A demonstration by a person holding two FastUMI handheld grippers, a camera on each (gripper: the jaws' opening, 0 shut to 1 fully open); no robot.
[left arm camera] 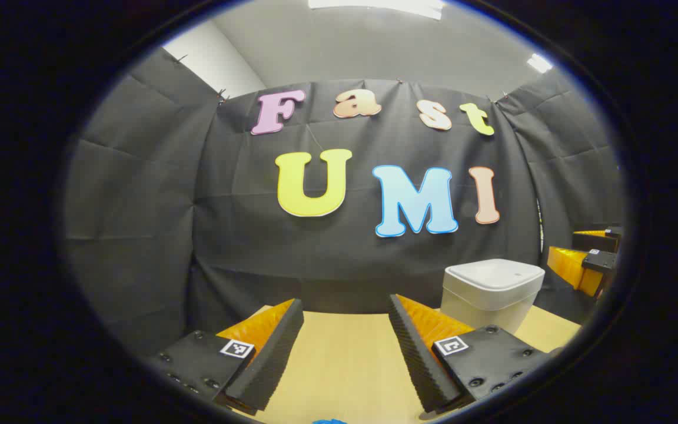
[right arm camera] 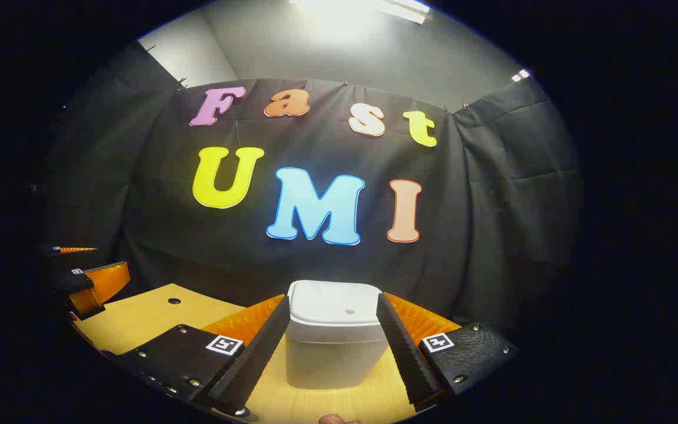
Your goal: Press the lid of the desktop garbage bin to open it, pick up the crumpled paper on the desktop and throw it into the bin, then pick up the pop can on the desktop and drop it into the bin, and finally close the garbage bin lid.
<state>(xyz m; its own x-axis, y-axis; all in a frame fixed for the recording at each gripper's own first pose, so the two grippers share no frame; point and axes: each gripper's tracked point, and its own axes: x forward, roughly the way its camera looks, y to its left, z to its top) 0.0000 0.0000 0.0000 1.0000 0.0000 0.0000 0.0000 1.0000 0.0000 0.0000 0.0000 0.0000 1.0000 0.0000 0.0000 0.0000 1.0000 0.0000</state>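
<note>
With the lid (right arm camera: 334, 301) shut, lining up the right gripper (right arm camera: 332, 341), spread wide, on the bin (right arm camera: 334, 353) for pressing; left gripper (left arm camera: 346, 344) waiting, gaping empty.

The right gripper (right arm camera: 332, 344) hangs with its fingers spread wide above the wooden desktop (right arm camera: 139, 321). Just ahead, framed between the fingers, stands the white garbage bin (right arm camera: 334, 344), lid down. Off to its left, the other gripper (right arm camera: 89, 282) pokes in at the desktop's edge.
</note>
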